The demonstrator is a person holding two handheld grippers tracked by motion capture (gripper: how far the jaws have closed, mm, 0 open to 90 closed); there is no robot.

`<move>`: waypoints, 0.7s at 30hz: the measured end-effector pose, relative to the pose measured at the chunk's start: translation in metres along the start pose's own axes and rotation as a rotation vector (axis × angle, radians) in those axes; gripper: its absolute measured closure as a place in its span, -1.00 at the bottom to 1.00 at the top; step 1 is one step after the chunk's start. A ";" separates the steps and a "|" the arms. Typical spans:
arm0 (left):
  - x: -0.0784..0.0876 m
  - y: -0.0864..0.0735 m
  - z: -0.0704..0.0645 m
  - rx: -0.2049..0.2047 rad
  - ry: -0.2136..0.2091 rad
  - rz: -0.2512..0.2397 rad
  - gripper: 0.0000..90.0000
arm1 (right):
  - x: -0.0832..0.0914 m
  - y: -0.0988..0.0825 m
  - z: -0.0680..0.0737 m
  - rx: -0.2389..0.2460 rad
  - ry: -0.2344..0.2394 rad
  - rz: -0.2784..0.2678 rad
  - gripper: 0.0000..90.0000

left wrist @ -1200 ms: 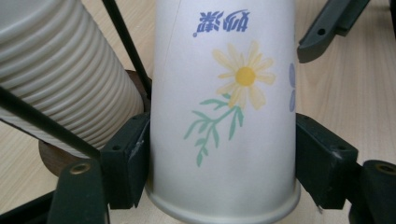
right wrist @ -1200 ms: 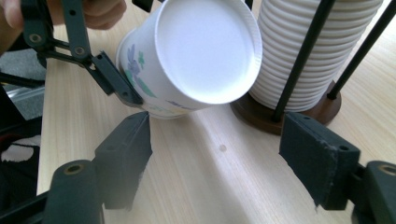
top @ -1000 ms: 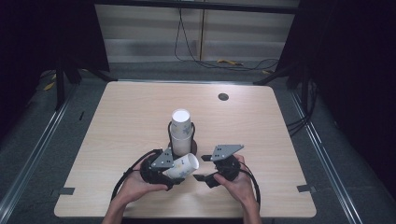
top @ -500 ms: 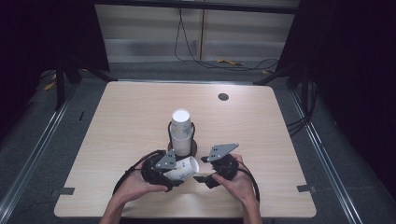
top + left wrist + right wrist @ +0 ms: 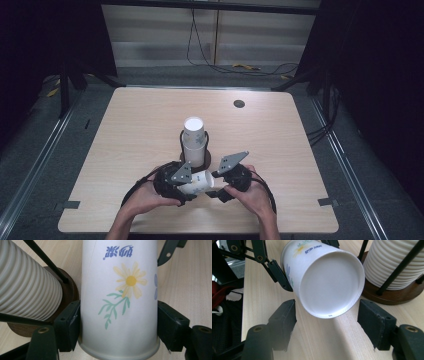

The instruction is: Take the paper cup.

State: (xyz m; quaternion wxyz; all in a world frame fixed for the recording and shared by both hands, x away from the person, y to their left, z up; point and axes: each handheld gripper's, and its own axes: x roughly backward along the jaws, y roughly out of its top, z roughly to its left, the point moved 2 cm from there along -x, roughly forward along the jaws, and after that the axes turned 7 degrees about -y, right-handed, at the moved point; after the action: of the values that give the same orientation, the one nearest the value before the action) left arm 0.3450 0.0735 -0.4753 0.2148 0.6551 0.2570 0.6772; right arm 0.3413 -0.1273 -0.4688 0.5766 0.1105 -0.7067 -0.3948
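A white paper cup [image 5: 200, 182] with a yellow daisy print [image 5: 130, 281] lies on its side just above the table near its front edge. My left gripper [image 5: 186, 189] is shut on it, both pads pressed against its wall near the rim [image 5: 117, 353]. My right gripper [image 5: 218, 189] faces the cup's closed base [image 5: 329, 287]. Its jaws have just been closing and stand either side of the base's lower edge without touching it. Behind the cup, a tall stack of ribbed white cups [image 5: 194, 136] stands in a black wire holder on a round wooden base [image 5: 387, 293].
The light wooden table [image 5: 300, 150] has a small black round insert [image 5: 239, 104] at the back right. The person's hands and the grippers' black cables rest near the front edge. Dark floor, rails and cables surround the table.
Both hands have stayed almost in place. The right gripper has edged slightly closer to the cup's base, and the cup remains in the left gripper.
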 end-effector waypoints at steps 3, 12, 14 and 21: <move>0.000 0.001 0.000 -0.007 -0.006 0.011 -0.37 | -0.001 0.001 0.000 0.008 0.002 0.019 -0.27; -0.004 0.002 -0.002 -0.023 -0.011 0.024 -0.36 | -0.003 0.004 0.000 0.027 0.024 0.051 -0.28; -0.005 0.003 -0.003 -0.023 -0.010 0.021 -0.36 | -0.004 0.005 0.000 0.023 0.023 0.053 -0.35; -0.007 0.004 -0.004 -0.039 -0.016 0.028 -0.35 | -0.005 0.008 0.000 0.032 0.038 0.073 -0.43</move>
State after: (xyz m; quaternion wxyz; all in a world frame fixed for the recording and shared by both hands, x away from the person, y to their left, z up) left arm 0.3416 0.0653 -0.4781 0.2200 0.6599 0.2329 0.6796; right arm 0.3456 -0.1186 -0.4671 0.6022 0.1012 -0.7053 -0.3600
